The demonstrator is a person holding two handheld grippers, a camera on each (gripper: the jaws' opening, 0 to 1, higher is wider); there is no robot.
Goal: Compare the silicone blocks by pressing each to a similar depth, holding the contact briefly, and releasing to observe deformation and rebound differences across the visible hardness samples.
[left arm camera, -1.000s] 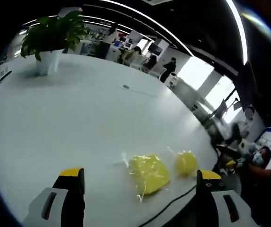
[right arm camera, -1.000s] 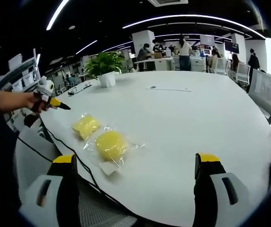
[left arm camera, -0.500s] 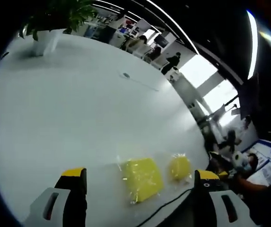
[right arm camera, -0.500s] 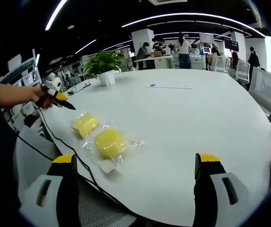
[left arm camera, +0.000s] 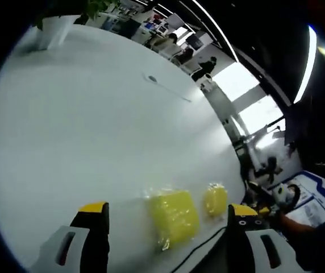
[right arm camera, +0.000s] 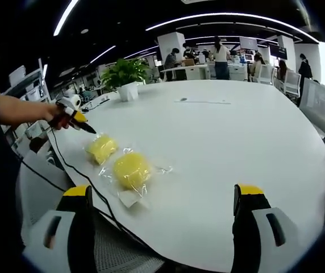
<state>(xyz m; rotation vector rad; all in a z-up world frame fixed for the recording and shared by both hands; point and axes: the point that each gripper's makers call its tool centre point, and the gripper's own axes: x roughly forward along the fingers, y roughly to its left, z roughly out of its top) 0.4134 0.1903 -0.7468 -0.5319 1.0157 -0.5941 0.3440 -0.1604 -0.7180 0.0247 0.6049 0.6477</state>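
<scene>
Open-plan office beyond a white table (right arm camera: 219,148): potted plant (right arm camera: 125,77), ceiling light strips (right arm camera: 219,18), bright windows (left arm camera: 248,99).

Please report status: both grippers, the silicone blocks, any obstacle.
Left gripper open, near square block. Right gripper open, empty, off round block. Both blocks bagged, untouched. Black cable beside them at table edge.

No lettering, label, brand or number is legible in either view.
</scene>
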